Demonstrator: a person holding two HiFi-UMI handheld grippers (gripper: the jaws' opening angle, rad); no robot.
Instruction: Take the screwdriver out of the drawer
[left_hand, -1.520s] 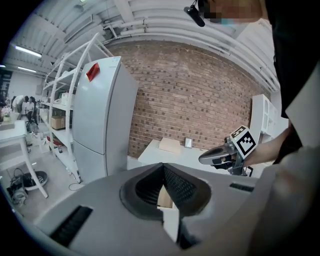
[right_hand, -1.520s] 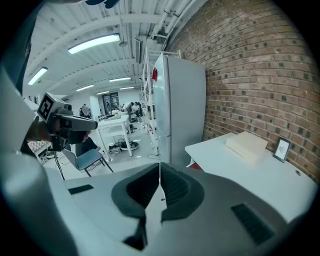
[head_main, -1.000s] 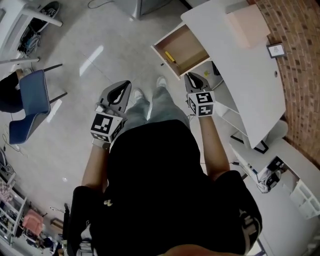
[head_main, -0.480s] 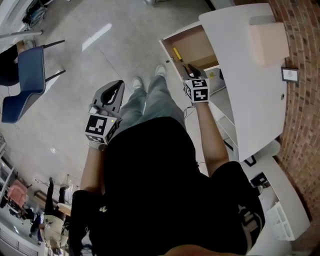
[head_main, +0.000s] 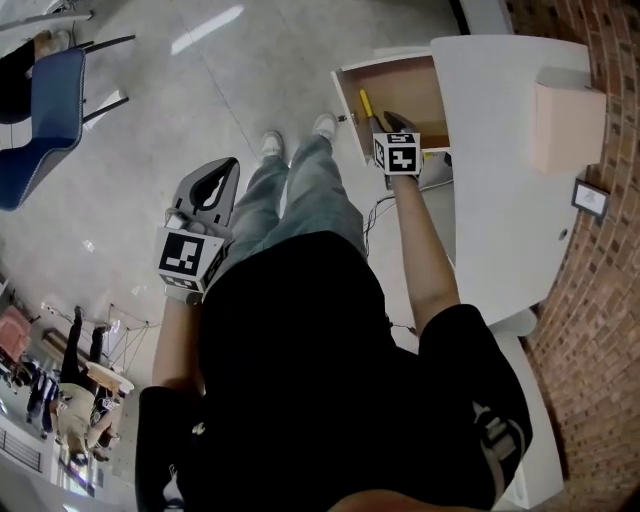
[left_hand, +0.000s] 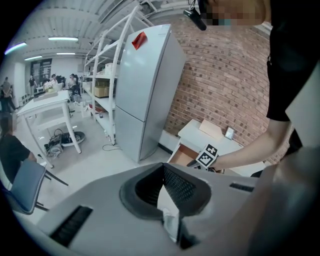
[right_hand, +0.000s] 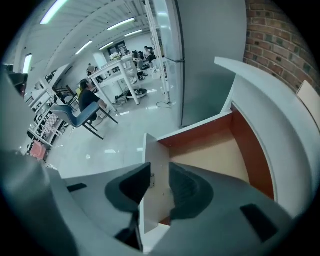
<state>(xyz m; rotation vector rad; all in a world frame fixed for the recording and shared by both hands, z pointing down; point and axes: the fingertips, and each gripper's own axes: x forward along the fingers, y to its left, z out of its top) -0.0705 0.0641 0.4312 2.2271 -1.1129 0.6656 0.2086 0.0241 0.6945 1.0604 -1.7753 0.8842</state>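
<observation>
The right hand-held gripper (head_main: 392, 118), jaws just opened wide with the drawer front (right_hand: 156, 150) showing between them, is being held near the screwdriver (head_main: 365, 103); the left hand-held gripper (head_main: 228, 166) is being held shut.

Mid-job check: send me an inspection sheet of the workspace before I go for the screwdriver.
Surface: white desk, its drawer pulled open.
Job's things: screwdriver, yellow handle, lying in the drawer along its front panel; not gripped.
Clutter: beige box and small frame on the desk.
Grippers: right gripper over the drawer, jaws have just been opening, apart, drawer front showing in the gap, nothing gripped; left gripper shut, empty, over the floor.
Cables: thin cable below the desk edge.
Surroundings: blue chair, brick wall, fridge, people at distant tables.
</observation>
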